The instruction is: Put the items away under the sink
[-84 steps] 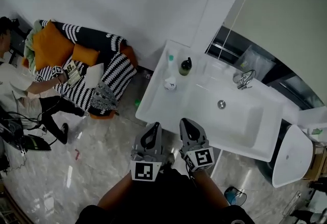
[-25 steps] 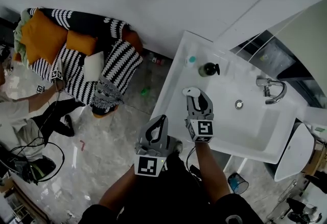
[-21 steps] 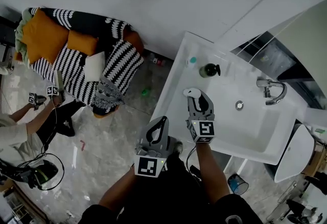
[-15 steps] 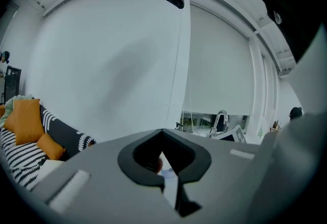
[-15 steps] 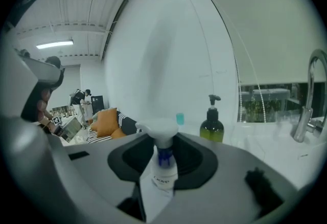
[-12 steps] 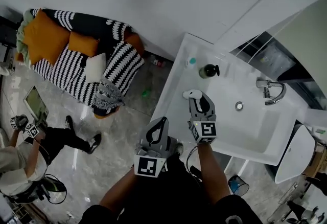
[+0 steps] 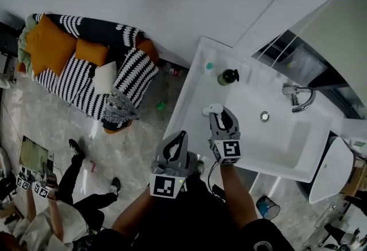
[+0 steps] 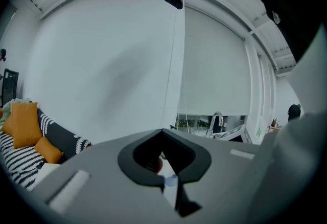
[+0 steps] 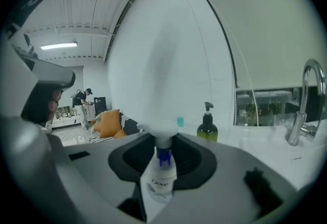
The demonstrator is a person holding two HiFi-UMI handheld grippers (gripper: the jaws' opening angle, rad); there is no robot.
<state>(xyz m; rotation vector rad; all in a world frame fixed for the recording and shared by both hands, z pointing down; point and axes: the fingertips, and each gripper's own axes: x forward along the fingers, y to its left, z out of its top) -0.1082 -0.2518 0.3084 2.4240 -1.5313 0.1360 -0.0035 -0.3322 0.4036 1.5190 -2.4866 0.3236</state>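
Right tongs (image 7: 221, 116) just tightening on white pump bottle (image 9: 162, 179) by sink (image 7: 281, 132); left tongs (image 7: 179, 140) clenched, empty.

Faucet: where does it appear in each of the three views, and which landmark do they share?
Head view: the faucet is at the right, on the far rim of the sink.
Left gripper view: small, slightly right of centre.
Right gripper view: large, at the right edge.
Shared landmark: the sofa with orange cushions, at the left in all three views.
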